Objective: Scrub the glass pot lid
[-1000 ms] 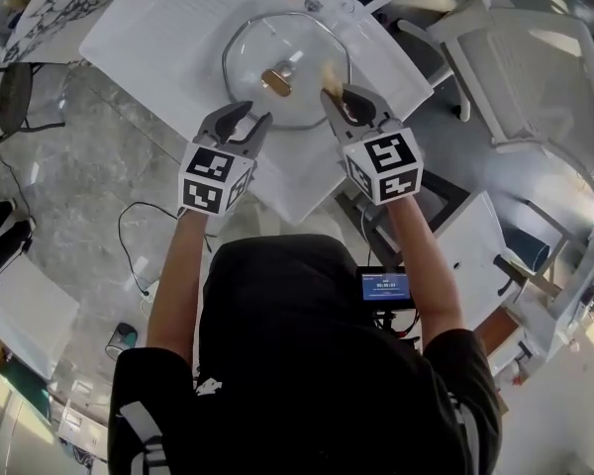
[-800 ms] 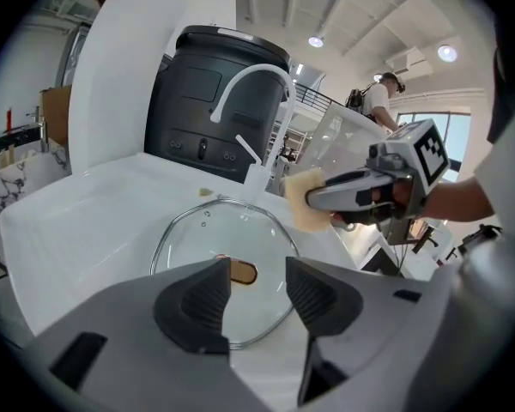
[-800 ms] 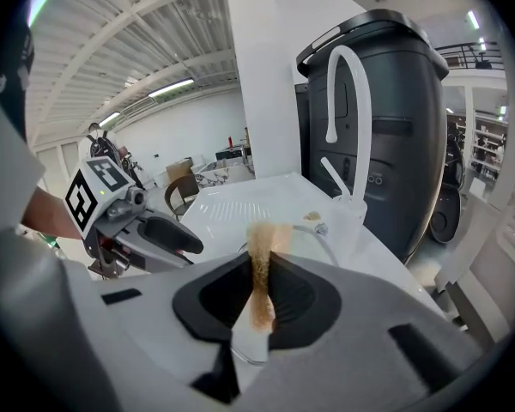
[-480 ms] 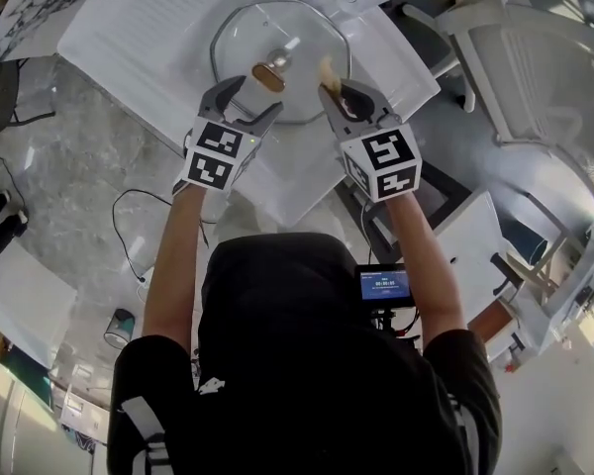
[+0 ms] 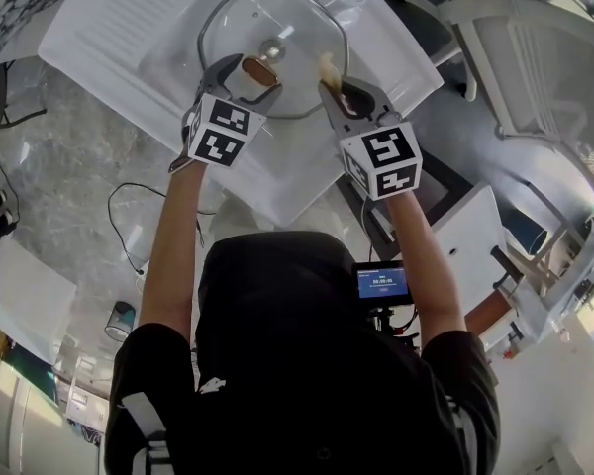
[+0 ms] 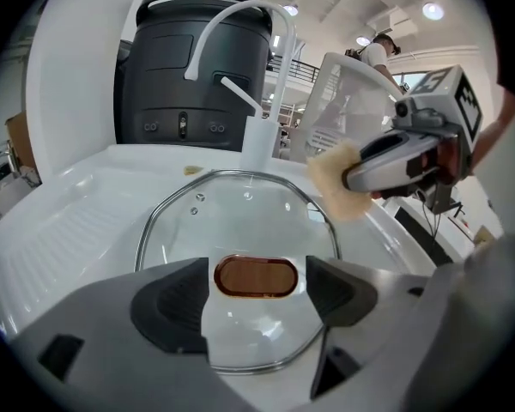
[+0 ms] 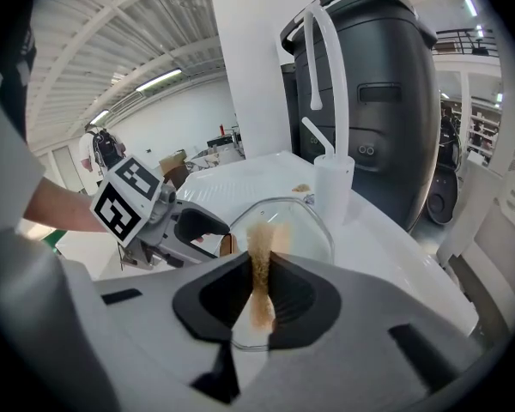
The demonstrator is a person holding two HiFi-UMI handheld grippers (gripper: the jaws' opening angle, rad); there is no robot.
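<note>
The glass pot lid lies flat in a white sink, its brown oval handle on top. My left gripper reaches over the lid's near side. Its jaws are opening, and the handle sits between the pads with a thin gap on each side. My right gripper is shut on a tan sponge, which it holds over the lid's right rim. In the right gripper view the sponge stands pinched upright between the dark pads, with the lid beyond it.
A white faucet rises behind the sink, and a large black drum stands behind that. The ribbed drainboard lies left of the lid. A white chair stands to the right, and cables lie on the floor at the left.
My left gripper has moved forward from the lid's near rim to the handle, and its jaws have spread around it. The right gripper and its sponge have hardly moved.
</note>
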